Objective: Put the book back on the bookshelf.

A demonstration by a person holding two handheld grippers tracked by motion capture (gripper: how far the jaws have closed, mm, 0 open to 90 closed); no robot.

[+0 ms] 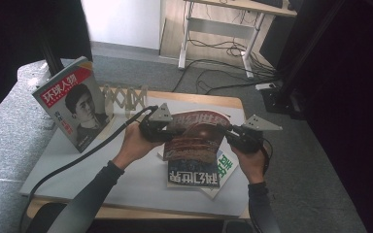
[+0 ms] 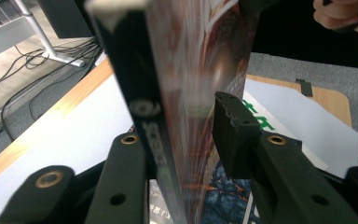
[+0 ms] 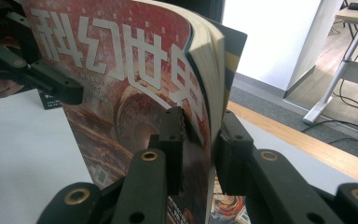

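Note:
A red-brown magazine (image 1: 194, 141) with large white characters on its cover hangs upright above the table, held from both sides. My left gripper (image 1: 167, 133) is shut on its left edge. In the left gripper view the dark spine and cover (image 2: 191, 56) stand between the jaws of the left gripper (image 2: 182, 121), one pad (image 2: 230, 126) against the cover. My right gripper (image 1: 228, 135) is shut on the right edge. In the right gripper view the right gripper (image 3: 200, 116) clamps the bowed cover and page block (image 3: 121, 70). The other gripper's jaw (image 3: 56, 86) shows farther off.
Two more magazines lie flat under the lifted one: a dark one (image 1: 193, 177) and a green-and-white one (image 1: 227, 167). A red-titled magazine (image 1: 73, 104) leans upright on a wooden accordion rack (image 1: 124, 99) at the back left. A white mat (image 1: 77, 160) covers the wooden table.

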